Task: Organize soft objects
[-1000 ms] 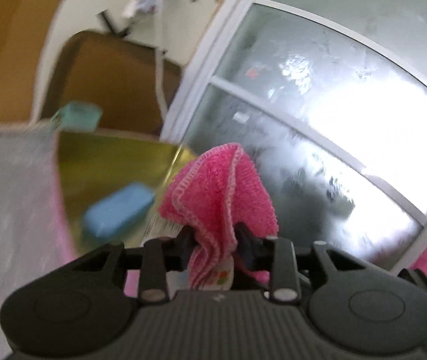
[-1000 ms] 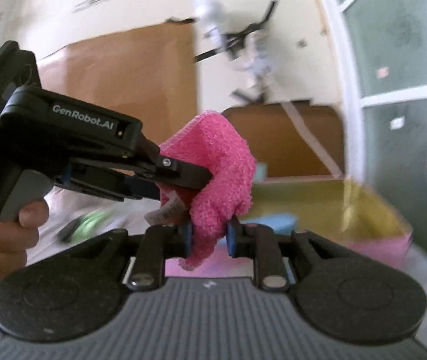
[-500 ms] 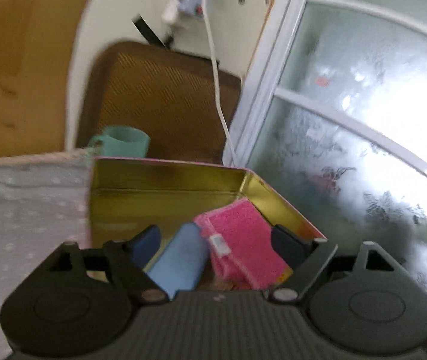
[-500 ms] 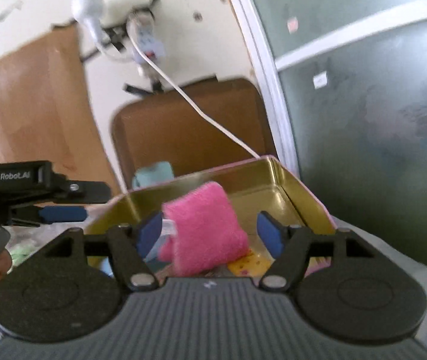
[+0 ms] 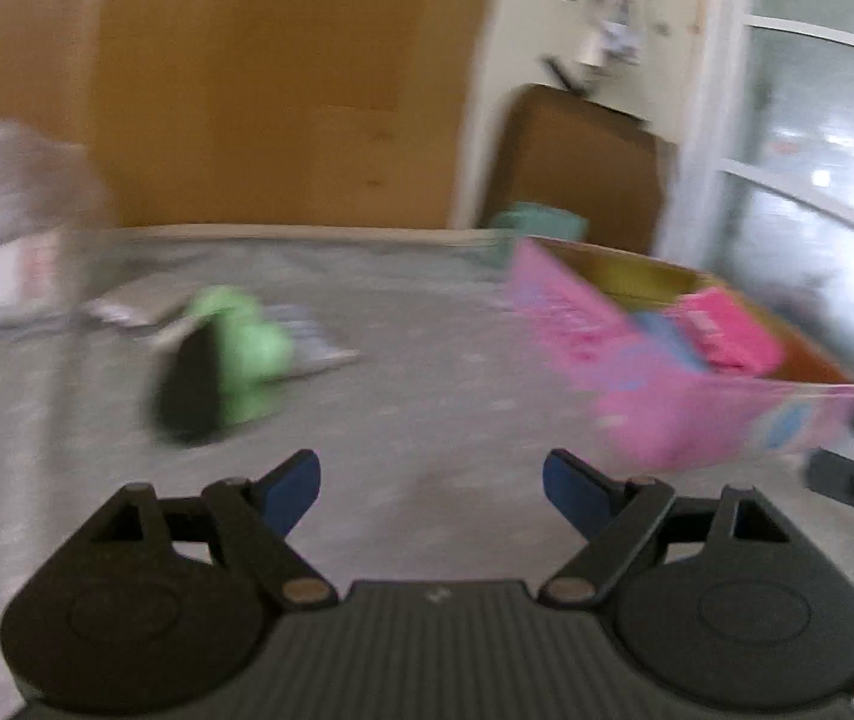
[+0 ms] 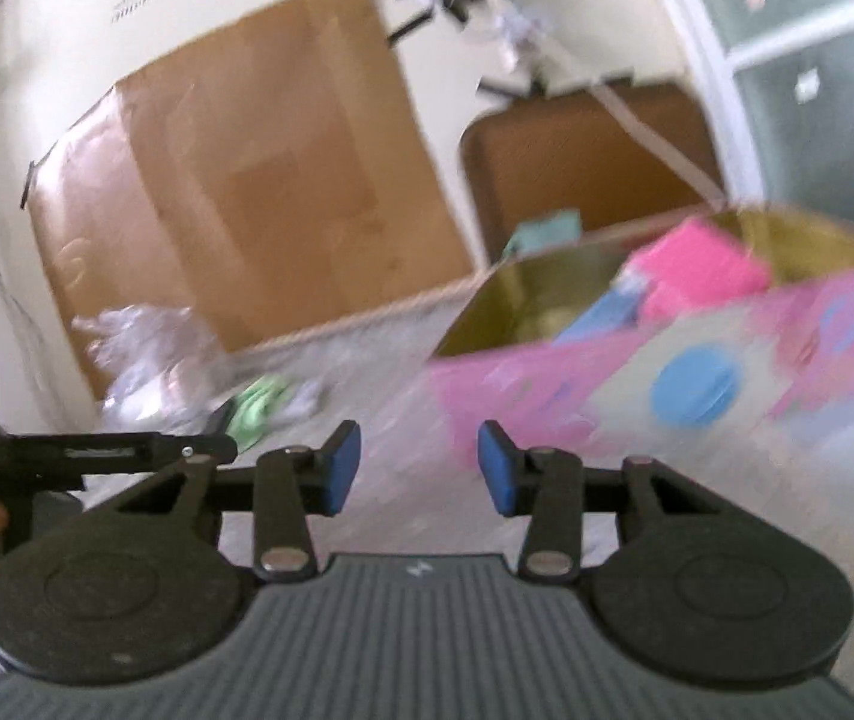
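Note:
A pink tin box [image 5: 697,420] [image 6: 607,384] with a gold inside stands on the grey cloth at the right. Inside it lie a folded pink cloth [image 5: 727,336] [image 6: 697,270] and a blue cloth [image 5: 661,336] [image 6: 601,312]. A green soft object with a black part [image 5: 228,360] [image 6: 258,402] lies on the cloth at the left. My left gripper [image 5: 431,489] is open and empty, back from the box. My right gripper [image 6: 419,471] is closing, with nothing between its blue pads. The left gripper's arm [image 6: 96,456] shows at the right wrist view's left edge.
A crumpled clear plastic bag [image 5: 6,240] [image 6: 144,354] lies at the far left. Flat silvery packets [image 5: 300,336] sit beside the green object. A teal cup [image 5: 538,225] stands behind the box. Cardboard [image 6: 258,180] leans on the wall; a window [image 5: 817,210] is to the right.
Both grippers let go of the pink cloth, which now lies in the box. Both pulled back from the box, and the left one swung to face the green object.

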`<state>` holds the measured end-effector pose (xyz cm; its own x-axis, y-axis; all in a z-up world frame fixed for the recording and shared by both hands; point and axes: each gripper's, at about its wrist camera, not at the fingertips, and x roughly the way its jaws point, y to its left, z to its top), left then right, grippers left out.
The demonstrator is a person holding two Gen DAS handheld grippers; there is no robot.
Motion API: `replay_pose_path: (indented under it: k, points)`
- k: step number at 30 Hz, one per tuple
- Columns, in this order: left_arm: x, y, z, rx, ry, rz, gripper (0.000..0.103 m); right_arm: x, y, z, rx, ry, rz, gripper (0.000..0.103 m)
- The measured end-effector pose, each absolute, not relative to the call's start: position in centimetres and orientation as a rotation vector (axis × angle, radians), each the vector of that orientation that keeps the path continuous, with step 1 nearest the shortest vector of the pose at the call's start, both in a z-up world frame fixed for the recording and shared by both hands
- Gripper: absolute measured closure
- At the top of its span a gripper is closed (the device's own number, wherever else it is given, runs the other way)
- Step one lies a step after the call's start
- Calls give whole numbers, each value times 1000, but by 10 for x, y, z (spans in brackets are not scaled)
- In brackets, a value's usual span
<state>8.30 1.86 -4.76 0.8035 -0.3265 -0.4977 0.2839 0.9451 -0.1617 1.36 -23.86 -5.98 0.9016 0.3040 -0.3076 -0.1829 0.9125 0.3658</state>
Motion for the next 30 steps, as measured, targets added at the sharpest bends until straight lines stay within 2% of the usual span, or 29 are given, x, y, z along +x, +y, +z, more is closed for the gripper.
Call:
replay_pose_path:
  k: [4, 7, 18, 22, 24, 26, 30]
  points:
    - [72, 51, -61, -64, 537, -246, 19, -1, -217, -68, 371, 467, 245, 55]
    - [70, 64, -71, -129, 573, -246, 22, -19, -209, -71, 321, 500, 228, 51]
    - [69, 88, -53, -42, 503, -218, 20, -26, -181, -63, 271, 536, 272, 51]
    - [91, 125, -55, -71, 516, -144, 20, 1, -151, -57, 179, 536, 334, 51]
    - [97, 141, -65, -109, 531, -96, 24, 24, -132, -54, 145, 527, 372, 51]
    - [99, 158, -68, -226, 543, -148, 21, 55, -110, -55, 119, 541, 398, 51]
    - [93, 165, -67, -264, 513, -157, 20, 126, -63, -57, 74, 562, 446, 51]
